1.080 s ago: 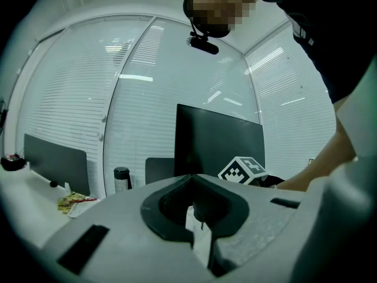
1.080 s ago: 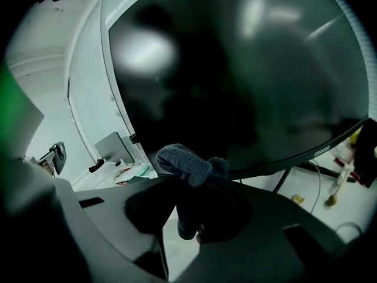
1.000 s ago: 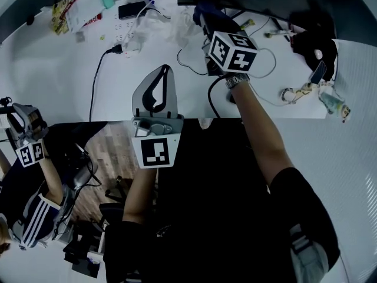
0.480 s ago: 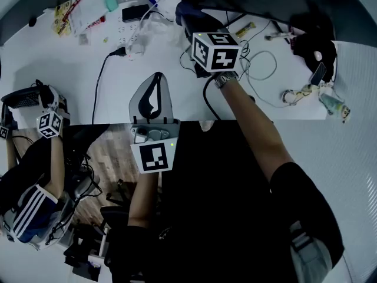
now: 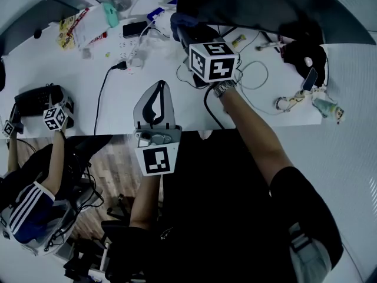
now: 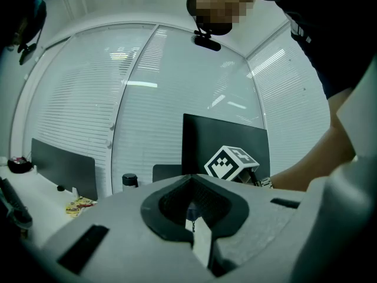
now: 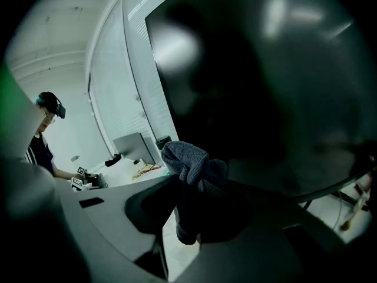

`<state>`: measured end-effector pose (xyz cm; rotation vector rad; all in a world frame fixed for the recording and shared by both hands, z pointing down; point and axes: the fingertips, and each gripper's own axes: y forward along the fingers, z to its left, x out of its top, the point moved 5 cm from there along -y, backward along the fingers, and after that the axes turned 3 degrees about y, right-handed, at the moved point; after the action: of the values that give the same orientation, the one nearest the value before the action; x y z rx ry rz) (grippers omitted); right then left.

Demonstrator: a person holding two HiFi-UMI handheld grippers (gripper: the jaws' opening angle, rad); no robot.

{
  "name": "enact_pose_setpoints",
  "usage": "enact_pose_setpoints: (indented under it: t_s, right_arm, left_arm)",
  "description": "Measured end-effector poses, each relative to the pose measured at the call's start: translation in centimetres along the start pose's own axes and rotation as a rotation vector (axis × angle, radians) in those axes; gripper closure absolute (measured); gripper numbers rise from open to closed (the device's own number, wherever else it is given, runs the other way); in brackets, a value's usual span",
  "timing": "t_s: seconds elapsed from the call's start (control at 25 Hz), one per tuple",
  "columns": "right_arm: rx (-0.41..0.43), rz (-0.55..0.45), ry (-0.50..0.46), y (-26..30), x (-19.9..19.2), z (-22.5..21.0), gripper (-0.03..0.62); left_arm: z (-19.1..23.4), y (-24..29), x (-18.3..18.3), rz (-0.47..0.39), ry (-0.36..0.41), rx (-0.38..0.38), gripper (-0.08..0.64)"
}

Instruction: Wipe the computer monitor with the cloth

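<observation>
The dark monitor (image 5: 253,5) stands at the back of the white desk (image 5: 70,81). My right gripper (image 5: 187,33) reaches to its lower left edge, shut on a bluish grey cloth (image 5: 178,21). In the right gripper view the bunched cloth (image 7: 191,167) sticks up from the jaws of the right gripper (image 7: 188,217), right against the black screen (image 7: 265,81). My left gripper (image 5: 159,87) hovers over the desk's front edge, shut and holding nothing. In the left gripper view the left gripper (image 6: 191,232) points at the monitor (image 6: 224,140) and the right gripper's marker cube (image 6: 231,164).
A power strip (image 5: 131,40), a phone (image 5: 134,28) and snack packets (image 5: 76,22) lie at the back left. White cables (image 5: 253,69) and a black object (image 5: 303,55) lie right of my right arm. Another person (image 5: 35,181) with marker-cube grippers (image 5: 56,118) works at the left.
My right gripper has carried the cloth left and up along the monitor's lower edge. The left gripper has barely moved. The person at the left has shifted their grippers onto the desk.
</observation>
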<state>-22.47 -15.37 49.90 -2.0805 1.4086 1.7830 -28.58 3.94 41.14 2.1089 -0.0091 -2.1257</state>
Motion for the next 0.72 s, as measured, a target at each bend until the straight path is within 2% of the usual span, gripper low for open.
enact_pose_setpoints:
  t_s: [0.72]
  right_arm:
    - [0.069,-0.178,-0.058,-5.5,8.6,4.2,0.485]
  left_arm:
    - [-1.7,-2.1,2.9,-0.054,0.019,-0.017,0.554]
